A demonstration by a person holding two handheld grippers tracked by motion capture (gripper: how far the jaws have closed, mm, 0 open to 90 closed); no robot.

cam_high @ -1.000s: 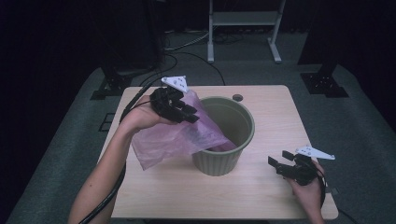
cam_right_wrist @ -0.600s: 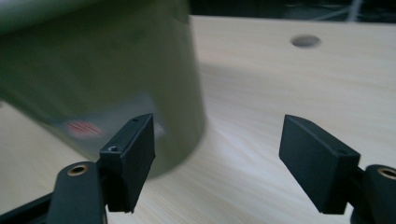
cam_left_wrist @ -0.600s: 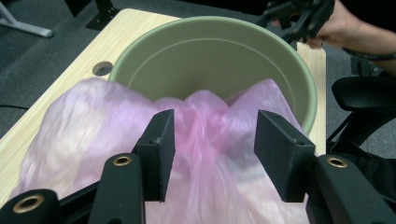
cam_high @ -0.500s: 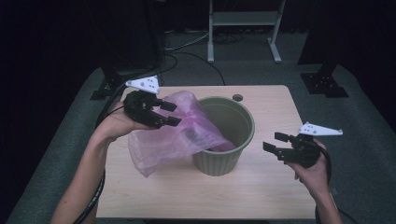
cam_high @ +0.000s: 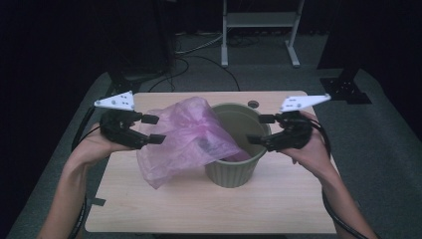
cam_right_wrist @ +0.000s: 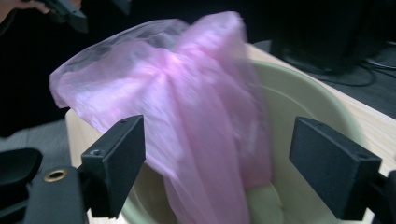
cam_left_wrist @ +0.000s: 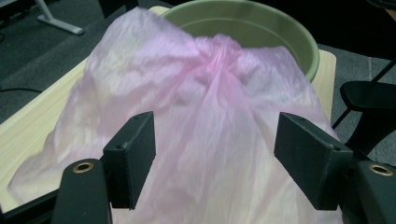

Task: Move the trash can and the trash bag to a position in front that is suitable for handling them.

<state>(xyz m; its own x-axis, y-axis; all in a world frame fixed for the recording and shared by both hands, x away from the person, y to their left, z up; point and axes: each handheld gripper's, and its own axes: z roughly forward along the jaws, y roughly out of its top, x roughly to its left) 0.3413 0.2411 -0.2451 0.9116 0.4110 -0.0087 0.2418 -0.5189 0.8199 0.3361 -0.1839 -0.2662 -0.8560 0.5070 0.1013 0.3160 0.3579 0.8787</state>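
Item: thin translucent pink plastic bag (cam_high: 186, 137). Location: draped over the near-left rim of the round olive-green plastic bin (cam_high: 234, 172), part of it hanging down inside the bin and the larger, crumpled part spilling outward over the pale wooden table (cam_high: 209, 209) on the bin's left side. A bunched fold of the film stands above the rim. In the left gripper view the bag (cam_left_wrist: 205, 121) spreads wide in front of the jaws, with the bin's rim (cam_left_wrist: 280, 28) behind it. In the right gripper view the bag (cam_right_wrist: 187, 93) hangs from the rim down toward the bin's floor, against the inner wall (cam_right_wrist: 299, 107).

Item: left gripper (cam_high: 152, 129). Location: held by the person's left hand (cam_high: 92, 147) at the left of the table, just beside the bag's outer edge. Jaws stand apart; the film lies between and beyond them in its own view, and no clamping on it shows.

Item: right gripper (cam_high: 260, 129). Location: held by the person's right hand (cam_high: 308, 149) at the right side of the bin, fingertips at the rim. Jaws stand wide apart, holding nothing.

Item: bin. Location: upright, about the middle of the table, between the two grippers.

Item: small dark round disc (cam_high: 253, 104). Location: on the table just behind the bin.
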